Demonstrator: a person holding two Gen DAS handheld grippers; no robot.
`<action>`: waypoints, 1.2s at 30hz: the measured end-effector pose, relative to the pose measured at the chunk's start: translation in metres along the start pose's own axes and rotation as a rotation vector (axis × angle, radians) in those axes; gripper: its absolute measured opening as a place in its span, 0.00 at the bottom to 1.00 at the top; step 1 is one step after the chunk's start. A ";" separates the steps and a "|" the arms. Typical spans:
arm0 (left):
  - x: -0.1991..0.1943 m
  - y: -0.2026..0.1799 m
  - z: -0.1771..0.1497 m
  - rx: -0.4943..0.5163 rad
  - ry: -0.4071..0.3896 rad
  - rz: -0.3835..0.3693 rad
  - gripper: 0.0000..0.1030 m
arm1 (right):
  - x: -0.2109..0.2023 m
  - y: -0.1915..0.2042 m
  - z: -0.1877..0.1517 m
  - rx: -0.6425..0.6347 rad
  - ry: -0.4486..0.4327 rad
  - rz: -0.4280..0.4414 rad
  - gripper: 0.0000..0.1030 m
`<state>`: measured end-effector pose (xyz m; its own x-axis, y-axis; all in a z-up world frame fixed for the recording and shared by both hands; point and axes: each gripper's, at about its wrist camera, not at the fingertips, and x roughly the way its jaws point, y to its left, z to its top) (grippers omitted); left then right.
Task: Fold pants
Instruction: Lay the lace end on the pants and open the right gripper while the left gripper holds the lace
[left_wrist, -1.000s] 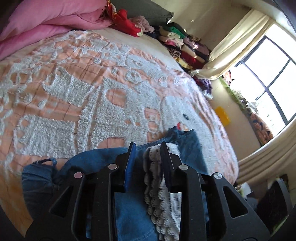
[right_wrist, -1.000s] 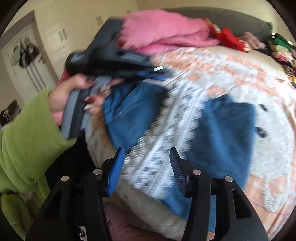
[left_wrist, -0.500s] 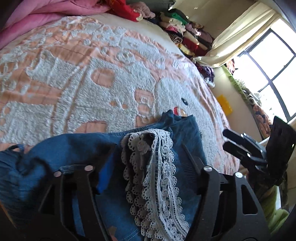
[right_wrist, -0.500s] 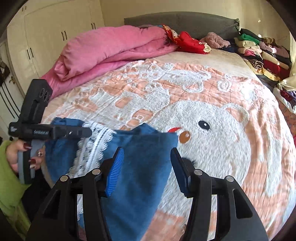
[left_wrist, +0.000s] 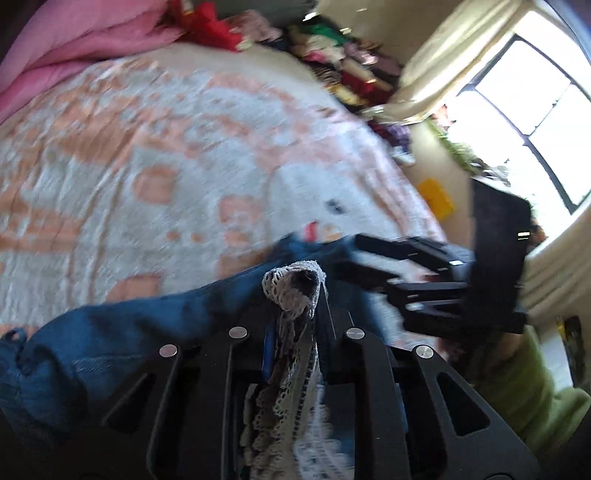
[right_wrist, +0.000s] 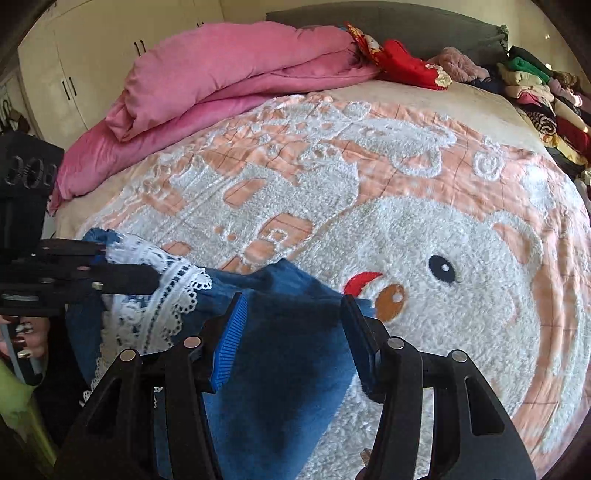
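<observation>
Your left claw (left_wrist: 293, 314) tilts downward, its jaws closing on the lace trim (left_wrist: 291, 288) of the blue pants (right_wrist: 280, 354), which lie on the bed (right_wrist: 406, 221). Your right claw (right_wrist: 295, 332) tilts down too, spread, hovering over the denim just beside it.
</observation>
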<state>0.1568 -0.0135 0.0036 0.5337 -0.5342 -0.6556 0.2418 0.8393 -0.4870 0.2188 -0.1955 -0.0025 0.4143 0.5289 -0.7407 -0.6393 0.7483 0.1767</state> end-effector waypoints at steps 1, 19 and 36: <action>0.000 -0.006 0.003 0.018 -0.008 -0.024 0.10 | -0.004 -0.004 -0.001 0.016 -0.010 0.001 0.50; 0.037 0.049 0.007 -0.084 0.081 0.092 0.25 | 0.002 -0.008 -0.010 0.040 0.049 -0.111 0.50; -0.052 0.017 -0.023 -0.036 -0.047 0.223 0.55 | -0.092 0.015 -0.040 0.080 -0.151 -0.048 0.74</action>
<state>0.1146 0.0261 0.0157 0.6084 -0.3294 -0.7220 0.0844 0.9315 -0.3539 0.1452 -0.2492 0.0425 0.5391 0.5416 -0.6450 -0.5659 0.8001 0.1989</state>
